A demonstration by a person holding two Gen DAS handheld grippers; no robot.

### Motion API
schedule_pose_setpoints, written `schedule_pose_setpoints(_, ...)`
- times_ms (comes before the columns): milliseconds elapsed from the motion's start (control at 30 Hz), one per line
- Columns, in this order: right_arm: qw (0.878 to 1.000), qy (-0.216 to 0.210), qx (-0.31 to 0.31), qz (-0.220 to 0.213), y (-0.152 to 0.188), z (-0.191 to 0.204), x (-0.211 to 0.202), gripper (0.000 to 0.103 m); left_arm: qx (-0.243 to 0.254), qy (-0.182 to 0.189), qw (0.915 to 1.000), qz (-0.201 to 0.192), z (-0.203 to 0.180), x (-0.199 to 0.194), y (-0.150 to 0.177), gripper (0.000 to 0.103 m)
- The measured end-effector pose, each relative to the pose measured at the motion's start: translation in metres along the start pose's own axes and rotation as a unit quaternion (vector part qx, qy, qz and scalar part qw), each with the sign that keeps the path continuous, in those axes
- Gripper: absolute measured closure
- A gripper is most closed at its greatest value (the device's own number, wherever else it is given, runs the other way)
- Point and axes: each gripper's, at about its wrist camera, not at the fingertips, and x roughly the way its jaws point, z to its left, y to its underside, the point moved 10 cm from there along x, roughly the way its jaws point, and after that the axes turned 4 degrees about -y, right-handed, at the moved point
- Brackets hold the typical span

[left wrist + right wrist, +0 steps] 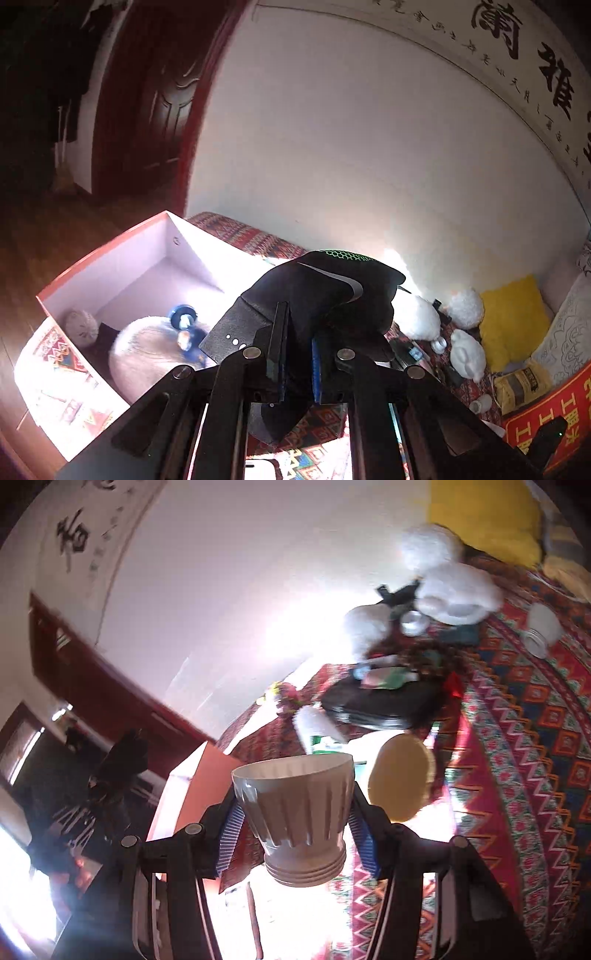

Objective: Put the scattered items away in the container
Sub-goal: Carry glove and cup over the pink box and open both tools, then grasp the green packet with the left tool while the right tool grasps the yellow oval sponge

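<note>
My left gripper [299, 347] is shut on a black cap [321, 295] with a grey swoosh and green mesh, held in the air just right of the white cardboard box [110, 258]. The box holds a round pale plush [147, 354], a blue toy [184, 325] and a small patterned ball [81, 326]. My right gripper [295, 812] is shut on a white ribbed cup-shaped housing [299, 805], open end away from me, held above the patterned bed cover [517, 738]. The box's orange edge [199, 782] shows at its left.
White plush toys [465, 332] [454, 583], a yellow cushion [513, 321], a small white bottle [539, 627], a black tray with small items [380, 705], a yellow round disc [400, 779] and a snack bag [521, 387] lie on the bed. A dark red door [155, 110] stands beyond.
</note>
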Motion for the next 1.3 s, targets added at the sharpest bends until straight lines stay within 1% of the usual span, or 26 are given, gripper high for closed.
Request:
schedule_pose_setpoints(67, 0.998, -0.026, -0.049, 0.02, 0.015, 0.052, 0.021, 0.051, -0.016, -0.032, 0.9992, -0.016, 0.04, 0.0, -0.016, 0.096)
schedule_pose_setpoints(100, 0.996, -0.039, -0.071, 0.031, 0.025, 0.078, 0.034, 0.051, -0.031, -0.037, 0.9987, -0.016, 0.059, 0.003, -0.021, 0.096)
schedule_pose_setpoints(200, 0.987, -0.077, -0.129, 0.061, 0.05, 0.152, 0.075, 0.051, -0.076, -0.032, 0.9966, 0.002, 0.105, 0.02, -0.027, 0.096)
schedule_pose_setpoints(300, 0.975, -0.102, -0.178, 0.08, 0.068, 0.218, 0.12, 0.051, -0.09, -0.044, 0.9949, 0.012, 0.133, 0.034, -0.028, 0.096)
schedule_pose_setpoints(367, 0.968, -0.114, -0.206, 0.091, 0.077, 0.255, 0.149, 0.051, -0.092, -0.05, 0.9944, 0.011, 0.147, 0.039, -0.031, 0.096)
schedule_pose_setpoints(467, 0.96, -0.116, -0.237, 0.095, 0.087, 0.292, 0.185, 0.048, -0.097, -0.067, 0.993, 0.008, 0.168, 0.043, -0.036, 0.095)
schedule_pose_setpoints(500, 0.958, -0.109, -0.247, 0.096, 0.09, 0.298, 0.195, 0.042, -0.105, -0.077, 0.9915, 0.005, 0.177, 0.043, -0.036, 0.087)
schedule_pose_setpoints(533, 0.958, -0.098, -0.253, 0.094, 0.092, 0.302, 0.202, 0.023, -0.113, -0.088, 0.9896, -0.001, 0.185, 0.042, -0.037, 0.069)
schedule_pose_setpoints(567, 0.959, -0.088, -0.255, 0.087, 0.092, 0.304, 0.203, 0.017, -0.12, -0.101, 0.9876, -0.011, 0.193, 0.039, -0.038, 0.053)
schedule_pose_setpoints(600, 0.96, -0.085, -0.256, 0.08, 0.091, 0.304, 0.203, 0.017, -0.125, -0.109, 0.9858, -0.025, 0.199, 0.034, -0.04, 0.024)
schedule_pose_setpoints(633, 0.96, -0.088, -0.255, 0.078, 0.091, 0.304, 0.201, 0.017, -0.13, -0.115, 0.984, -0.04, 0.204, 0.027, -0.043, 0.015)
schedule_pose_setpoints(700, 0.963, -0.091, -0.239, 0.079, 0.088, 0.297, 0.194, 0.017, -0.127, -0.125, 0.982, -0.062, 0.207, 0.015, -0.048, 0.015)
schedule_pose_setpoints(800, 0.973, -0.086, -0.201, 0.077, 0.075, 0.275, 0.177, 0.017, -0.109, -0.127, 0.9831, -0.075, 0.2, 0.005, -0.047, 0.015)
schedule_pose_setpoints(867, 0.978, -0.074, -0.182, 0.067, 0.06, 0.257, 0.16, 0.017, -0.097, -0.119, 0.9853, -0.075, 0.188, 0.003, -0.046, 0.015)
schedule_pose_setpoints(967, 0.986, -0.048, -0.156, 0.035, 0.031, 0.219, 0.122, 0.017, -0.073, -0.096, 0.9905, -0.066, 0.156, 0.006, -0.04, 0.015)
schedule_pose_setpoints(1067, 0.992, -0.018, -0.126, -0.01, -0.001, 0.174, 0.075, 0.015, -0.029, -0.063, 0.996, -0.056, 0.1, 0.011, -0.027, 0.015)
schedule_pose_setpoints(1133, 0.995, 0.003, -0.096, -0.039, -0.021, 0.138, 0.045, 0.014, 0.011, -0.026, 0.999, -0.035, 0.048, 0.02, -0.009, 0.014)
schedule_pose_setpoints(1200, 0.996, 0.026, -0.058, -0.064, -0.036, 0.099, 0.017, 0.013, 0.048, 0.016, 0.9987, 0.002, -0.008, 0.034, 0.019, 0.011)
schedule_pose_setpoints(1233, 0.996, 0.037, -0.036, -0.074, -0.041, 0.078, 0.006, 0.013, 0.062, 0.033, 0.9972, 0.025, -0.033, 0.043, 0.038, 0.007)
schedule_pose_setpoints(1300, 0.995, 0.049, 0.01, -0.089, -0.045, 0.035, -0.012, 0.013, 0.087, 0.058, 0.9915, 0.078, -0.078, 0.064, 0.082, 0.006)
